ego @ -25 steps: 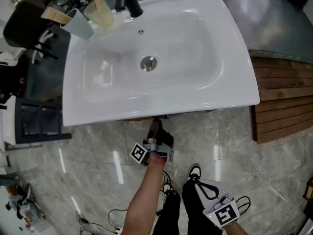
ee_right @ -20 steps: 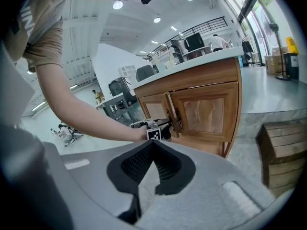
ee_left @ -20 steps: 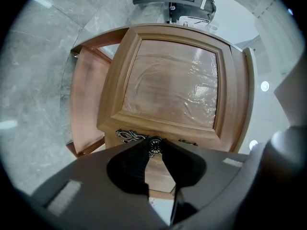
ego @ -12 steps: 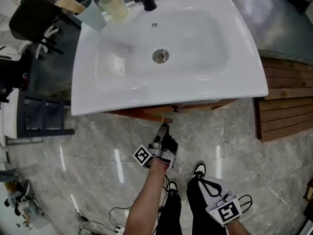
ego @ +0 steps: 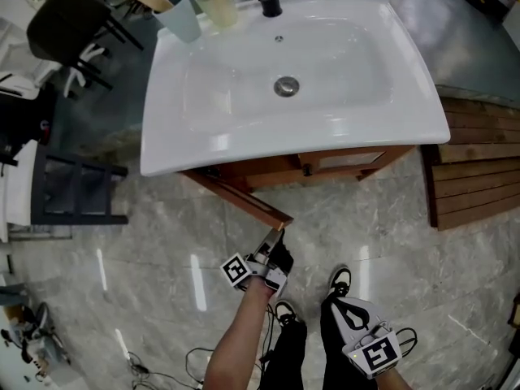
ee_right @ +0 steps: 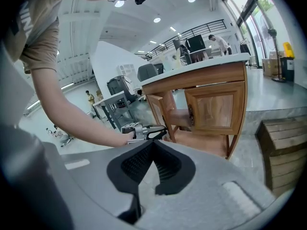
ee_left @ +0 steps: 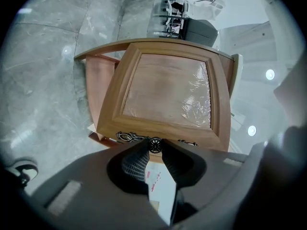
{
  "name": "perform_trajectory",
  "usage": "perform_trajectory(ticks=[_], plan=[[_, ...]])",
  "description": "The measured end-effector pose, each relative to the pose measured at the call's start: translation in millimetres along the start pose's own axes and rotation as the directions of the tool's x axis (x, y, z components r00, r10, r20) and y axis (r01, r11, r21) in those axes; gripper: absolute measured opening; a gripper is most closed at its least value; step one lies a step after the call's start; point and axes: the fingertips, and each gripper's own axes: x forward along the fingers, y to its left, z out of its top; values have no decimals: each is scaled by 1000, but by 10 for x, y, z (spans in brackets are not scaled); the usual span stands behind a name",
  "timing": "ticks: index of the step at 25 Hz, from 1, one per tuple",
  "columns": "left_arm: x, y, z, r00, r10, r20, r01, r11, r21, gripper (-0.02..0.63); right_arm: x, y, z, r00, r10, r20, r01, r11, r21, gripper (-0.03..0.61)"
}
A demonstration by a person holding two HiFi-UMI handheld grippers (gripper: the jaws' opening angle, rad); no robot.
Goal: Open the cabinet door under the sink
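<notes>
1. Left gripper [ego: 276, 236] is pinching the small round knob [ee_left: 154, 145] of the cabinet door [ee_left: 168, 92]. In the left gripper view its two dark jaws are pressing on either side of the knob at the bottom centre of the frame.
2. The right gripper [ego: 333, 302] is hanging at the lower right of the head view, well apart from the cabinet [ego: 325, 167]. Its jaws are pressed together with nothing between them.
3. A second ago the door was lying shut, hidden under the front rim of the white sink [ego: 244, 154], with the left gripper tucked right up against that rim. Half a second ago only a thin wooden edge was showing. Now the door is standing well clear of the sink as a long slanting bar in the middle of the head view.
4. This suggests the task is nearly done: the door is already standing wide open, and probably only a little more swing and a release are remaining.
5. The door is lying directly ahead of the left gripper. Its knob edge is touching the jaws near the frame's centre, and its hinge edge is sitting up and to the left, under the sink's left front corner. A second door [ego: 345, 161] to the right is sitting shut, untouched.
</notes>
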Motion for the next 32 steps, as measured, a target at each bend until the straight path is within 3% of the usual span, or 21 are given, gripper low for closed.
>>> perform_trajectory(ticks=[6,11,16,22,27,32], plan=[[-535,35,92,993,23,-114,-22,1000,17,101,82,370,-74,1000,-7,-17,7,1000,-13,2],[-1099,43,337,986,49,-158,-42,998,46,103,152,580,-96,999,-10,-31,10,1000,-9,2],[-1280,19,474,944,130,-302,-99,988,116,103,291,824,-17,1000,-1,-8,1,1000,-1,2],[-1705,-59,938,973,118,-197,-98,989,110,103,385,1005,95,1000,28,-2,-29,999,-31,2],[-1802,-97,1118,960,166,-227,-126,976,179,102,409,1083,-38,999,32,-37,-33,999,-27,2],[-1859,-121,1171,984,143,-105,-122,975,185,109,451,1250,13,998,52,-17,-53,998,-27,2]])
